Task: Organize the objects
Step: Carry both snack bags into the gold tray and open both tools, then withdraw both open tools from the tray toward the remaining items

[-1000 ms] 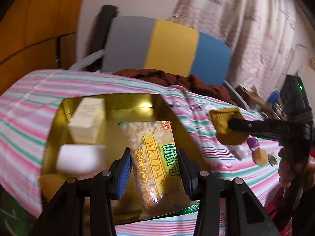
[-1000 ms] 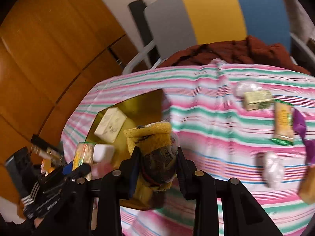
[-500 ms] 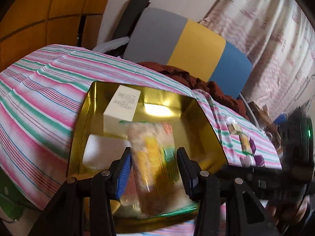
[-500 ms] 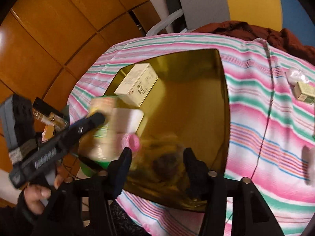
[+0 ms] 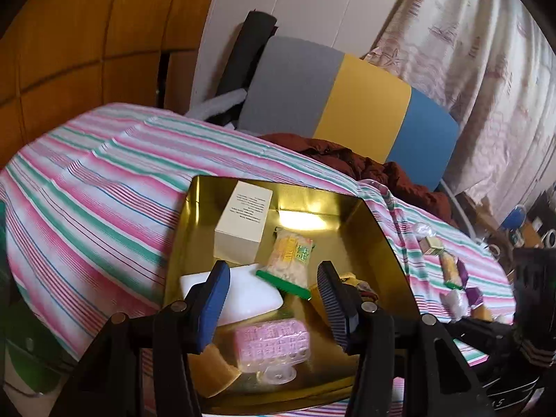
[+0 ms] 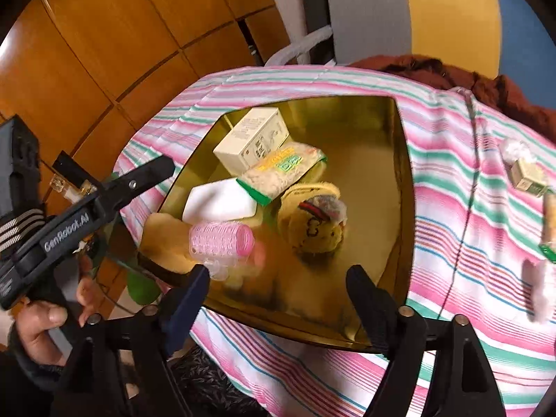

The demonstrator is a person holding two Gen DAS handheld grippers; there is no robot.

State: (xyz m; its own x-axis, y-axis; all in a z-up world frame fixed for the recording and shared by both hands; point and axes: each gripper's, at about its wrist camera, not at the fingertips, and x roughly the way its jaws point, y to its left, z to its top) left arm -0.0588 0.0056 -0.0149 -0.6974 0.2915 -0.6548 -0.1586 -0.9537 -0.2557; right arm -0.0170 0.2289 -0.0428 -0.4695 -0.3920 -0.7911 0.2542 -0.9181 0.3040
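Note:
A gold tray (image 5: 382,243) (image 6: 403,180) on the striped tablecloth holds a cream box (image 5: 243,226) (image 6: 250,142), a snack packet (image 5: 290,260) (image 6: 281,170), a white block (image 5: 243,295) (image 6: 219,203), a pink hair roller (image 5: 271,344) (image 6: 220,239), a tan sponge (image 5: 212,371) and a yellow sock bundle (image 6: 312,222). My left gripper (image 5: 274,302) (image 6: 153,170) hovers open above the tray's near side, empty. My right gripper (image 6: 278,299) is open over the tray's near edge, empty.
Small wrapped sweets and a little box (image 5: 432,245) (image 6: 528,175) lie on the cloth to the right of the tray. A grey, yellow and blue chair back (image 5: 347,104) with a brown garment stands behind the table. Wooden panels (image 6: 87,52) fill the left side.
The left gripper let go of the snack packet, which now lies in the tray. The right gripper released the yellow sock bundle into the tray. Both have opened and pulled back.

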